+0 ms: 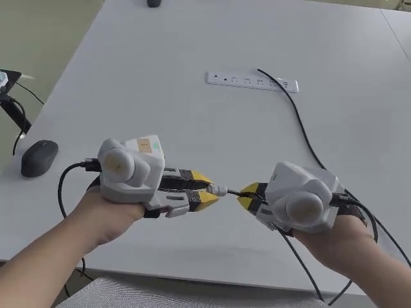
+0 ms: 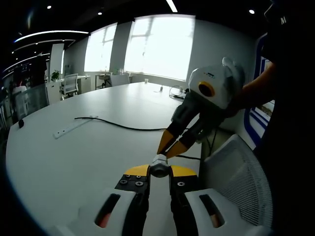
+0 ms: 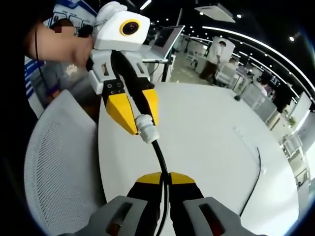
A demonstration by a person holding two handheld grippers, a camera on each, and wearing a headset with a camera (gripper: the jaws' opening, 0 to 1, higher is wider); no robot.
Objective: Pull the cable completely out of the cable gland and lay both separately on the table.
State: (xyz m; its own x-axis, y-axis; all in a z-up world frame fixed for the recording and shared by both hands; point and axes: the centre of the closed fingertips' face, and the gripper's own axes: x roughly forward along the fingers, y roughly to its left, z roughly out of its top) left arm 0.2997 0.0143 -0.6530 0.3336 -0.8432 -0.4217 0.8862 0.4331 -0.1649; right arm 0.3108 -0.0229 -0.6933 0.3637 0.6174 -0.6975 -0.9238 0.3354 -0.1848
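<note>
My left gripper [image 1: 205, 190] is shut on a small white cable gland [image 1: 219, 190], held above the table's near edge. A short black cable [image 1: 234, 192] runs out of the gland into my right gripper [image 1: 247, 195], which is shut on it. In the left gripper view the gland [image 2: 159, 165] sits between the yellow jaw tips, with the right gripper [image 2: 170, 146] just beyond it. In the right gripper view the cable [image 3: 161, 158] rises from my jaws to the gland [image 3: 147, 129], still inside it, and the left gripper [image 3: 135, 110] clamps the gland.
A white power strip [image 1: 252, 82] lies further back on the white table [image 1: 154, 96], with a black cord [image 1: 300, 122] trailing toward the right. A dark mouse [image 1: 39, 157] rests at the left edge. A mesh chair [image 3: 64, 167] stands below the table's near edge.
</note>
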